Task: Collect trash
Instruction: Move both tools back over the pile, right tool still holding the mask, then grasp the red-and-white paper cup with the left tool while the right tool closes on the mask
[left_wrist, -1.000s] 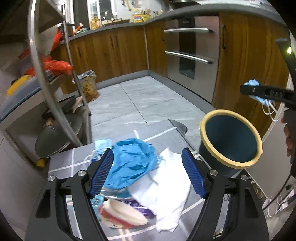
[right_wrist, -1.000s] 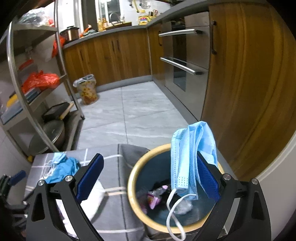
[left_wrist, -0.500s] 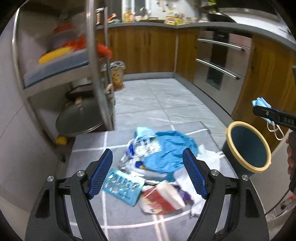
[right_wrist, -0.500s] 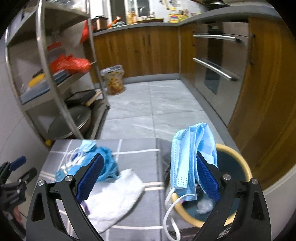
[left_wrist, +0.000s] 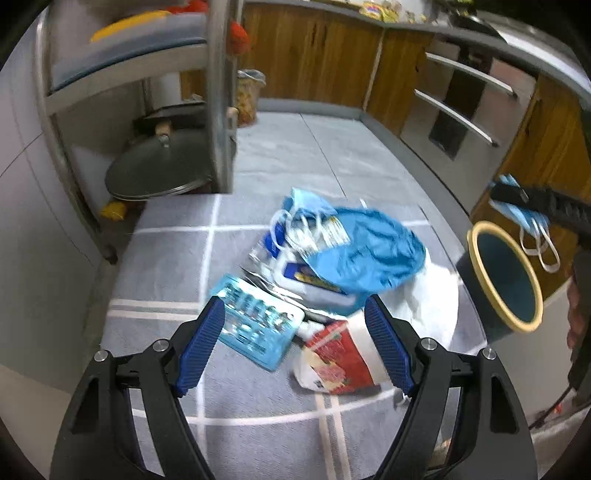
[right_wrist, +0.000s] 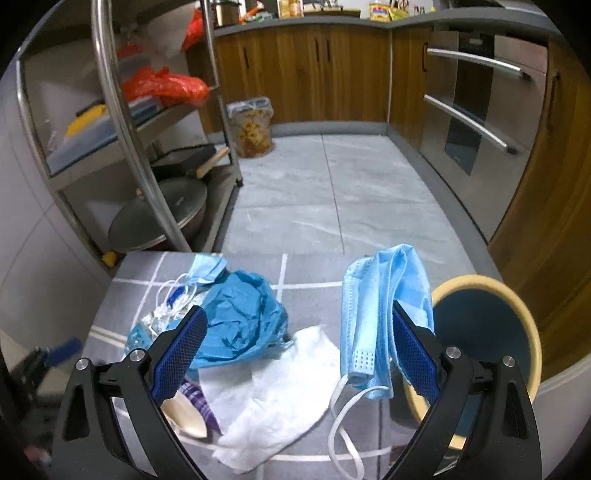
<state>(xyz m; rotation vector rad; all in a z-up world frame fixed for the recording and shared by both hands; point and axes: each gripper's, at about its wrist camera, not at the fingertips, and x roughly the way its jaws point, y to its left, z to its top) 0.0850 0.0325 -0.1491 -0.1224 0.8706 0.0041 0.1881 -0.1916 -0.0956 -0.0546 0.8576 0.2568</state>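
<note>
Risk, mask: the face mask (right_wrist: 384, 317) hangs draped over one finger of the right tool (right_wrist: 299, 350), not clamped. A fast swing can shed it onto the counter (right_wrist: 314, 295) short of the bin (right_wrist: 524, 332).
Risk, ear loops: the loops dangle below the tool, close to the white tissue (right_wrist: 280, 402); they can snag and drag it.
Risk, pile: overlapping items under the left tool (left_wrist: 293, 339) can cause a double pick or push the red-and-white cup (left_wrist: 340, 362) off the near edge.
Left tool state: jaws spread wide, holding nothing.
Left tool pose: raised above the counter, tilted down, fingers bracketing the blister pack (left_wrist: 255, 332) and the cup; the blue bag (left_wrist: 369, 254) lies ahead of the fingers.
Right tool state: jaws apart; mask carried on its right finger only.
Right tool pose: level with the bin rim, bin just right of the fingers, pile ahead and left.
Trash location: pile on the counter between both tools; bin at the counter's right edge.
</note>
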